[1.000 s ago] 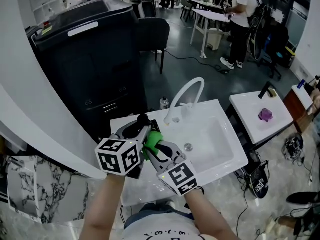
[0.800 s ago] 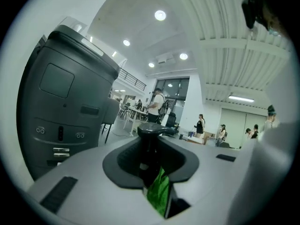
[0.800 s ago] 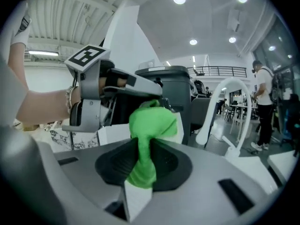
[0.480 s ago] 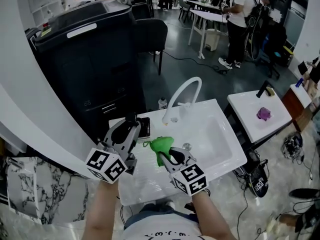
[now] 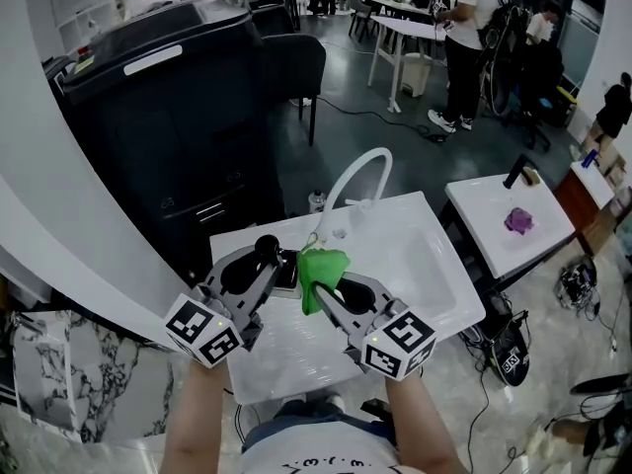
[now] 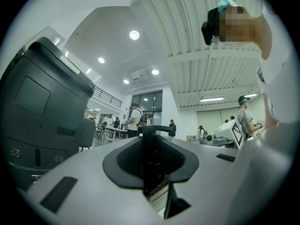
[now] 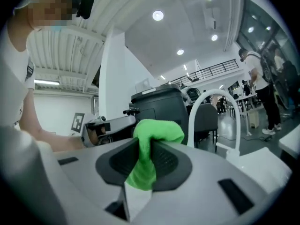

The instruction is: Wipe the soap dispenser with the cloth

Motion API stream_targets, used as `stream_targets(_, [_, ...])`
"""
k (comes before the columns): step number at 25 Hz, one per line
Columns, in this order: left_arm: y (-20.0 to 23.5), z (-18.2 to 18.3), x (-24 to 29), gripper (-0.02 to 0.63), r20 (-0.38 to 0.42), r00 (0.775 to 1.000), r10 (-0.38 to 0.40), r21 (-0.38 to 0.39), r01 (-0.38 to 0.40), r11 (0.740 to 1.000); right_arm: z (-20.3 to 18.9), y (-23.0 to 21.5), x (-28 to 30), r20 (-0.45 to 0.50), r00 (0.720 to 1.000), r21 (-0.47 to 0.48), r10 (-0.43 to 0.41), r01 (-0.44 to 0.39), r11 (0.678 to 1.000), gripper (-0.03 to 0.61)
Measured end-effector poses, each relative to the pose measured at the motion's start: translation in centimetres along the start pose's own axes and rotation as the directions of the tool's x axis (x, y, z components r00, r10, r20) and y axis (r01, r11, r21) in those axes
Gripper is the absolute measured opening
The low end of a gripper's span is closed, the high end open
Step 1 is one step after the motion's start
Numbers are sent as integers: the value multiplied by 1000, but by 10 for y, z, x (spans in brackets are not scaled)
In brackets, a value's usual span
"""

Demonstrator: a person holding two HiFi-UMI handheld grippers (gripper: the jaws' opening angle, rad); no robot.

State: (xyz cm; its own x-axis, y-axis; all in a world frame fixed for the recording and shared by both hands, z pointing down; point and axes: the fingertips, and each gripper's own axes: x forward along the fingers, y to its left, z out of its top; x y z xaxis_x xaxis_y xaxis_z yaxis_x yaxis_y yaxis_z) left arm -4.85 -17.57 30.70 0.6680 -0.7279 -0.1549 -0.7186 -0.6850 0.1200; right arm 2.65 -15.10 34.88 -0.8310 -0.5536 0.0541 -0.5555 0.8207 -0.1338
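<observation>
In the head view, my left gripper point(image 5: 265, 257) is shut on a black soap dispenser point(image 5: 284, 271) and holds it above the white sink's point(image 5: 395, 265) left rim. The left gripper view shows the dispenser point(image 6: 151, 163) upright between the jaws, its pump spout pointing right and a pale label low down. A green cloth point(image 5: 319, 265) is bunched in my right gripper point(image 5: 331, 286), which is shut on it. The cloth point(image 7: 152, 144) lies against the dispenser's right side. My left gripper point(image 7: 101, 125) shows just beyond the cloth in the right gripper view.
A white arched faucet point(image 5: 351, 181) rises behind the sink. A large black machine point(image 5: 168, 97) stands at the back left, with a dark chair point(image 5: 296, 67) beside it. To the right is a second white top point(image 5: 504, 215) with a purple object point(image 5: 518, 221). People stand at tables far back.
The grippers parted half a second ago. Since then the right gripper has brought the cloth back up against the dispenser. Both have shifted slightly up and toward the faucet.
</observation>
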Motion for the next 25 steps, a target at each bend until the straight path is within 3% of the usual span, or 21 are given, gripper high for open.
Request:
stream_targets(3, [-10, -7, -1, 94, -10, 999, -52, -10, 52, 999, -9, 5, 12, -38, 999, -5, 5, -5, 1000, 84])
stream_targets(7, [-9, -14, -8, 101, -12, 998, -66, -62, 65, 996, -17, 7, 16, -34, 999, 27, 19, -18, 999, 83])
stream_targets(11, [-12, -26, -6, 106, -76, 994, -77, -56, 72, 996, -17, 10, 22, -23, 999, 16, 33, -33, 999, 81])
stream_targets(17, [0, -50, -5, 95, -114, 993, -9, -62, 2, 998, -35, 6, 31, -76, 997, 47, 30, -26, 999, 81])
stream_targets(21, [10, -50, -9, 95, -88, 996, 34, -103, -43, 994, -56, 2, 25, -90, 995, 134, 34, -21, 991, 81])
stream_targets(25, [17, -38, -9, 96, -56, 998, 38, -118, -44, 992, -93, 2, 23, -205, 978, 143, 21, 9, 990, 80])
